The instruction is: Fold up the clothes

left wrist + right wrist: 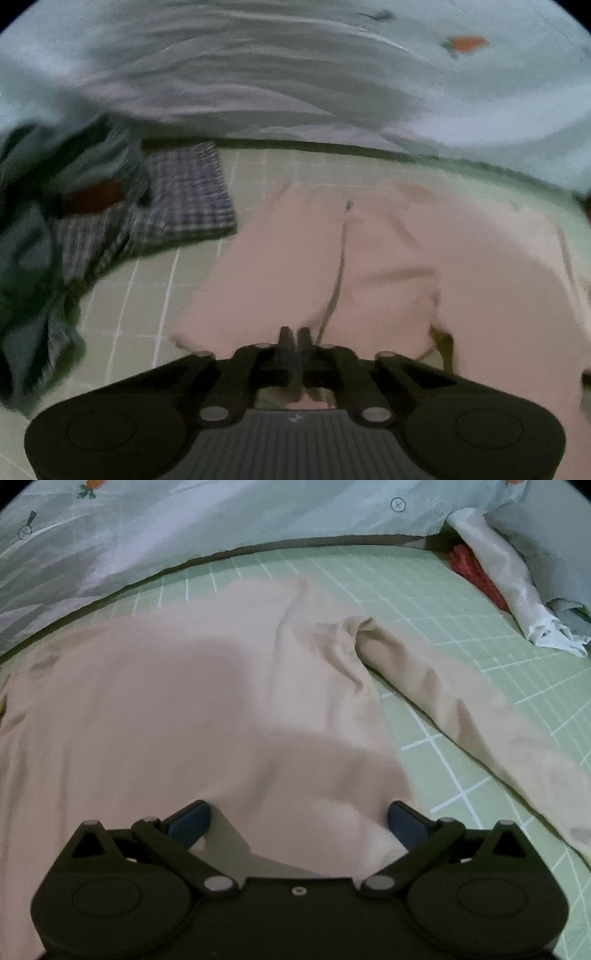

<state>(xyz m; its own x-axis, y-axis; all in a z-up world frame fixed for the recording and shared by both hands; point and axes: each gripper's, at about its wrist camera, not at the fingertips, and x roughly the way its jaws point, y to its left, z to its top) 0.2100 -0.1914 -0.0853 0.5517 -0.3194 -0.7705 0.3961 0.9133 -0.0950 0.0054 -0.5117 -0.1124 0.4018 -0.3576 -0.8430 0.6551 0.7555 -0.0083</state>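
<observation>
where its sleeve (461, 701) angles right, shirt (184, 701) lies flat

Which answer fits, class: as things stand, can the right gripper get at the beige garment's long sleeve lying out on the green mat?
Probably yes. The right gripper is open above the beige garment, and the long sleeve lies uncovered on the green mat off to its side, with nothing between them.

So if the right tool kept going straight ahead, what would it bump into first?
Most likely the beige garment. The right tool points down at it with its fingers spread wide, and that cloth fills the space just ahead. The green grid mat lies underneath. How close the fingers already are is hard to judge.
</observation>
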